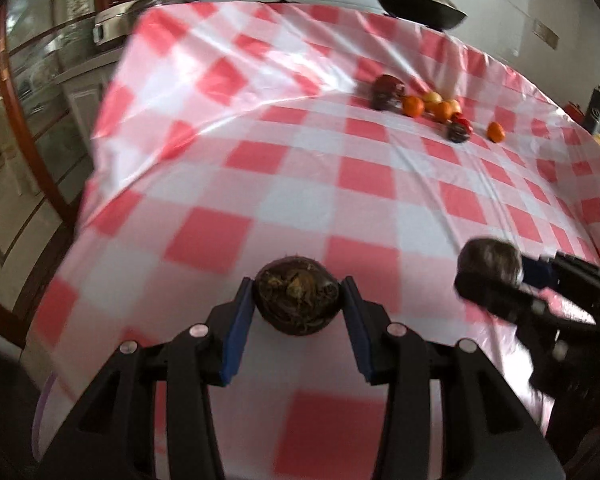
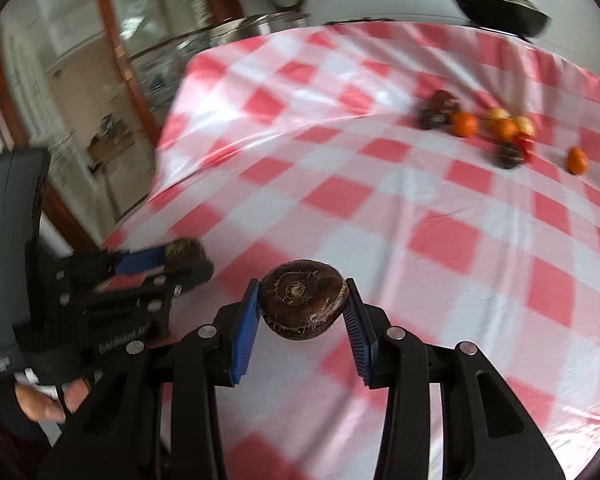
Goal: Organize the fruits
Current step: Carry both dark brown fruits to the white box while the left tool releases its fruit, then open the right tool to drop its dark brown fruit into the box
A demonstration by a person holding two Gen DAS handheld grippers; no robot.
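2 grippers, 2 clamped dark fruits [image 1: 296, 300]

Soft, even daylight fills both views, bright without harsh shadows. The glossy checked cloth [image 1: 300, 184] on the worktop throws white glare along its creases, strongest toward the far left corner. Motion blur smears much of the scene: the distant fruit cluster [image 2: 496, 128] is soft in the right wrist view (a little crisper in the left), and the pan [image 2: 500, 8] streaks. The right claw [image 1: 496, 280] is smeared where it enters the left view. Fisheye bending curves the cabinet [image 1: 40, 80] and darkens every corner.
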